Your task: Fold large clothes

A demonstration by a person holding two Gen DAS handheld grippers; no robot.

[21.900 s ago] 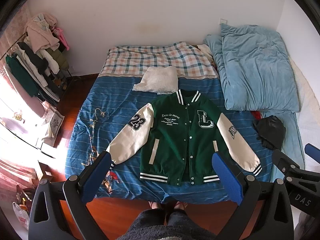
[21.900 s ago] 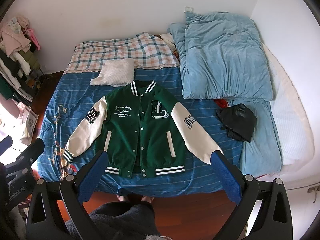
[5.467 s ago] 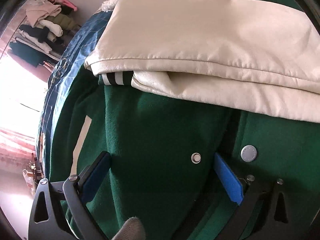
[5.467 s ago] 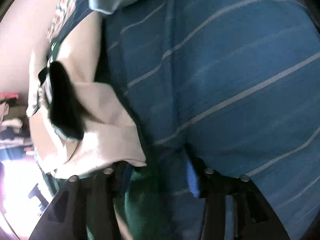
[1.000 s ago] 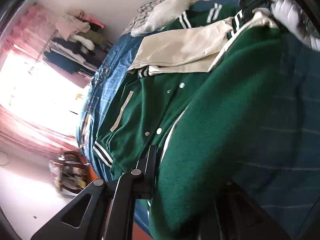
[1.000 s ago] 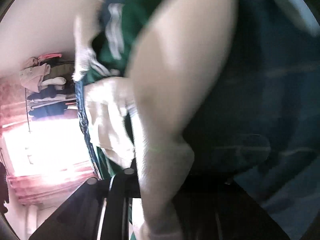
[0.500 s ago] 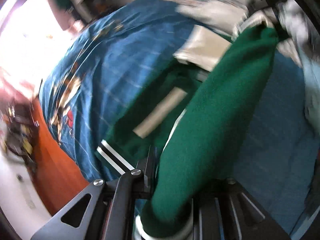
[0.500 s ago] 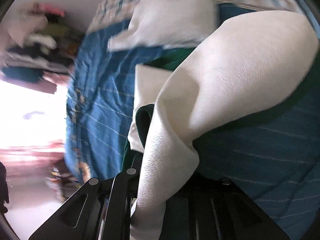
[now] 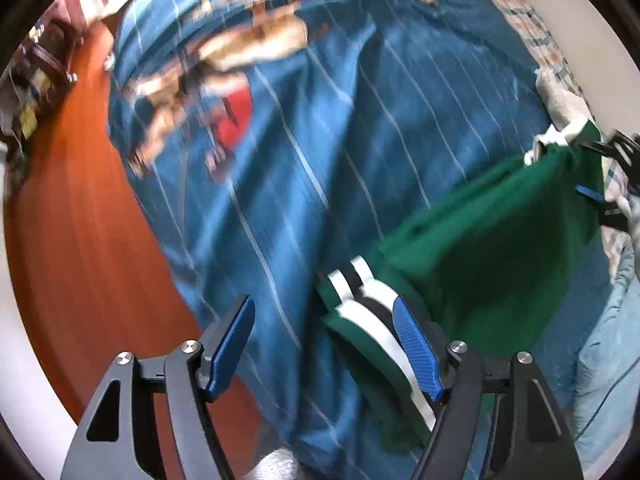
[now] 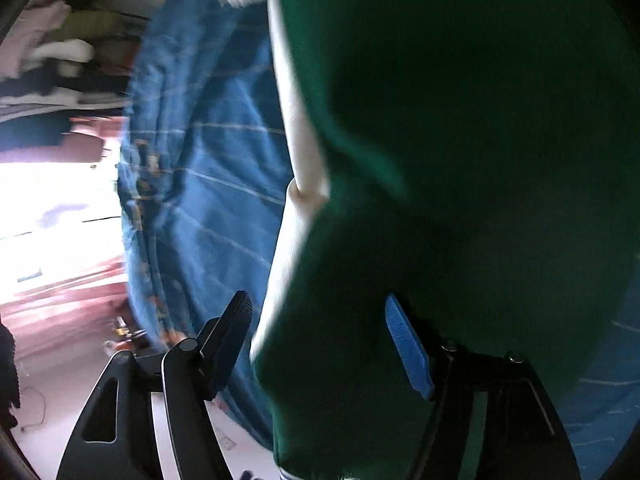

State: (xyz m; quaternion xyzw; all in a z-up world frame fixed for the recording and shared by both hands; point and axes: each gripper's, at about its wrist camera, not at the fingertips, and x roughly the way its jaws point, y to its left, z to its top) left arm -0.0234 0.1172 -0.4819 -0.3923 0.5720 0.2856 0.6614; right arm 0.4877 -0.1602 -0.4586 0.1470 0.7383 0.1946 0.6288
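Observation:
The green varsity jacket (image 9: 492,248) lies folded over on the blue striped bed cover (image 9: 320,160). Its striped hem (image 9: 368,312) sits right at my left gripper (image 9: 324,344), whose blue fingers (image 9: 416,344) stand apart, with the hem beside the right finger. In the right wrist view the green jacket (image 10: 460,160) fills the frame, with a cream sleeve edge (image 10: 300,160) along its left side. My right gripper (image 10: 320,344) has its fingers apart and the cloth drapes between them. The right gripper (image 9: 612,200) also shows far off at the jacket's other end.
Red-brown wooden floor (image 9: 72,240) lies left of the bed. A light blue duvet (image 9: 608,360) is at the right. A plaid sheet (image 9: 536,32) and white pillow (image 9: 560,96) lie at the bed's head. A clothes rack (image 10: 60,60) stands beyond the bed.
Both grippers have opened and let go of the jacket after swinging its right half over to the left. The jacket now rests folded on the bed.

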